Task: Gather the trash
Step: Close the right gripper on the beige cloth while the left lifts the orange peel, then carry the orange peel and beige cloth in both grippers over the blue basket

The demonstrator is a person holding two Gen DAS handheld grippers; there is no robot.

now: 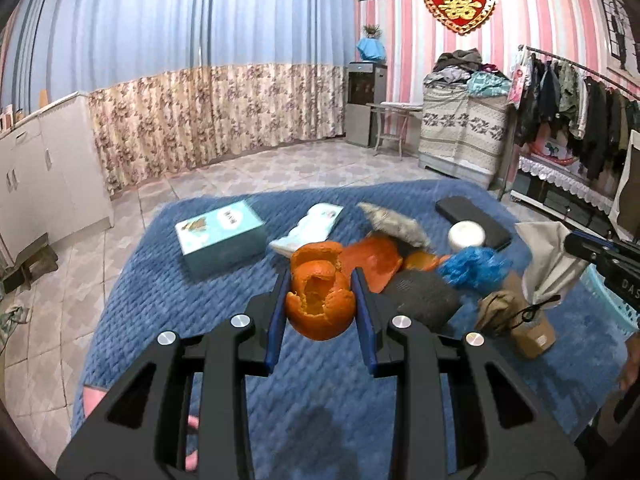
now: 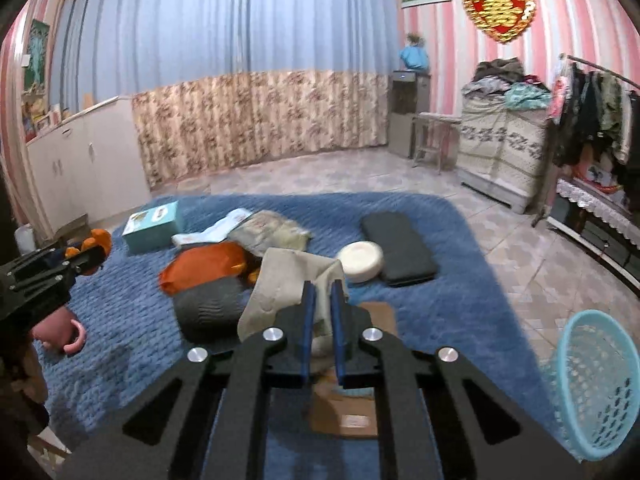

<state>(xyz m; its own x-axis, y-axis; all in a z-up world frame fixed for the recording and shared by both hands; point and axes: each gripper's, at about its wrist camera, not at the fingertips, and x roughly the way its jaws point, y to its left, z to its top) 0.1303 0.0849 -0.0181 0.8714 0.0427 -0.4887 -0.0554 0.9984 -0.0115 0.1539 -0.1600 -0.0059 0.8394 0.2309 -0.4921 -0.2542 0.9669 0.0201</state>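
My left gripper is shut on an orange peel and holds it above the blue blanket. My right gripper is shut on a beige cloth-like wrapper, lifted over a brown cardboard box; the wrapper also shows in the left wrist view. More orange peel, a blue crumpled wrapper and a grey crumpled packet lie on the blanket. A light blue mesh basket stands at the right edge.
On the blanket lie a teal box, a white tissue pack, a dark grey pouch, a white round tin and a black flat case. A clothes rack stands right, white cabinets left.
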